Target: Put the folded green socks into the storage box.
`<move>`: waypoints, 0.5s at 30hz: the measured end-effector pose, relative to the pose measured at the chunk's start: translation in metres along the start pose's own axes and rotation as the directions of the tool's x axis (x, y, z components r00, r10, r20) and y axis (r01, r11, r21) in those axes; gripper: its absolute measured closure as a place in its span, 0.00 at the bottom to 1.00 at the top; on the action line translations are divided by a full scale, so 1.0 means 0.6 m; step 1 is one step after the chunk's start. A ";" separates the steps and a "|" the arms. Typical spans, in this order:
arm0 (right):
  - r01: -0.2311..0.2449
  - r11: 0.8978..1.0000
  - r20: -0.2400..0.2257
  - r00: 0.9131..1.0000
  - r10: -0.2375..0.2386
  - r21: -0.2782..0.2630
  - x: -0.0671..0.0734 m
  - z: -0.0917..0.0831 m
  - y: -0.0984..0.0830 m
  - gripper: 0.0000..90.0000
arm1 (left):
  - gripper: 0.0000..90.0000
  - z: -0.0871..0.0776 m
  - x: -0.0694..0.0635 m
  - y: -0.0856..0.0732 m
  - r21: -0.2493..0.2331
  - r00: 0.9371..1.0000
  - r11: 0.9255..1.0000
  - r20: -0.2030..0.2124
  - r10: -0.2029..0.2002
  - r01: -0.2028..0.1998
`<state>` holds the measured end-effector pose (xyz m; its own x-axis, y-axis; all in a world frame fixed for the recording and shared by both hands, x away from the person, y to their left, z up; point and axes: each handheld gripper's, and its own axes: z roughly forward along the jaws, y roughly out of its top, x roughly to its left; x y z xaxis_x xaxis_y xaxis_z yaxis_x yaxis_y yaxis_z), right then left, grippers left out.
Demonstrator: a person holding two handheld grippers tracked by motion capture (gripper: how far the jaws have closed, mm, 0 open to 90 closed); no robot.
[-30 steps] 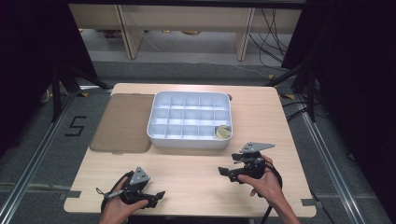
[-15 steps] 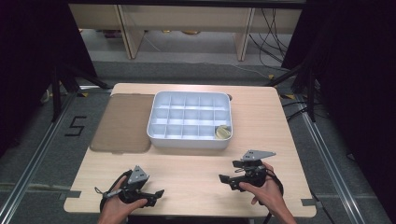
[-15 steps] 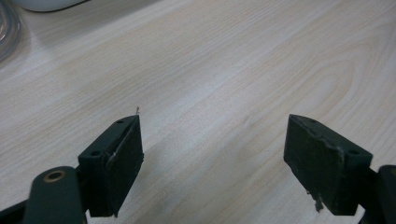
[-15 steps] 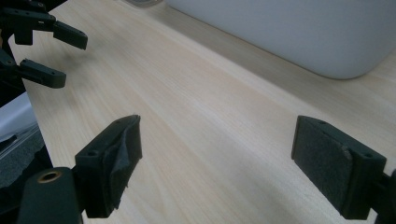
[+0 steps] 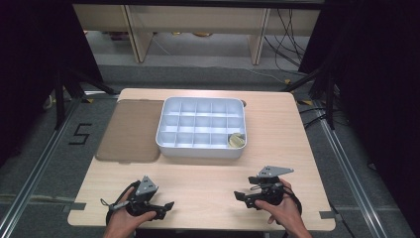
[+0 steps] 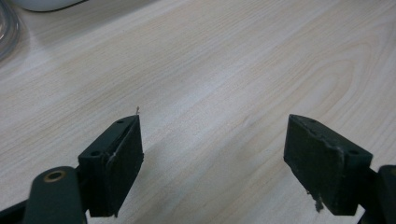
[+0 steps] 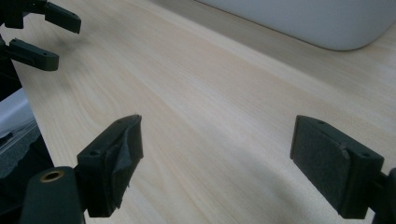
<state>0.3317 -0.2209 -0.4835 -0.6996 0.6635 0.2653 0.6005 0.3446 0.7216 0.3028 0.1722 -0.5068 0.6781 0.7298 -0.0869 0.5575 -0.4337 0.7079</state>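
The high view shows a light wooden table (image 5: 208, 173) with a white compartment tray (image 5: 200, 147) standing on its far half. I use this tray as the landmark. Inside the tray, in the compartment at the near right corner, lies a roll of tape (image 5: 236, 140); it looks pale yellow, and finer detail is too small to tell. Just beside the tray, on its left, lies a flat brown lid (image 5: 130, 130), and its edge touches or almost touches the tray wall.

The left gripper (image 5: 166, 207) is in the person's left hand (image 5: 124, 223), well in front of the tray and toward the tray's left corner, low over the table. In the left gripper view its jaws stand wide apart with only bare wood between them, so it is released and holds nothing.

The right gripper (image 5: 240, 198) is in the right hand (image 5: 282, 213), in front of the tray's right corner and nearer to the roll of tape, but apart from the tray. In the right gripper view its jaws are also spread wide over bare wood, and the tray wall (image 7: 308, 21) stands behind them.
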 end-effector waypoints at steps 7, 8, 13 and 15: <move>0.004 1.000 0.024 1.000 -0.004 0.010 0.003 -0.002 -0.013 0.19 | 0.21 0.000 -0.001 0.000 0.004 1.000 1.000 0.000 -0.001 0.001; 0.006 1.000 0.024 1.000 -0.006 0.011 0.003 -0.002 -0.015 0.19 | 0.21 0.000 0.000 0.000 0.002 1.000 1.000 0.000 0.000 0.000; 0.004 1.000 0.023 1.000 -0.005 0.021 0.006 -0.003 -0.021 0.19 | 0.21 0.003 -0.003 -0.001 -0.003 1.000 1.000 -0.006 -0.025 0.025; 0.006 1.000 0.010 1.000 -0.006 0.017 0.007 -0.002 -0.024 0.19 | 0.21 0.004 -0.003 -0.002 -0.006 1.000 1.000 -0.005 -0.026 0.026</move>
<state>0.3197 -0.2239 -0.4919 -0.6992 0.6682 0.2543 0.6026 0.3595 0.7124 0.3024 0.1701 -0.5091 0.6607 0.7437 -0.1017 0.5719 -0.4110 0.7099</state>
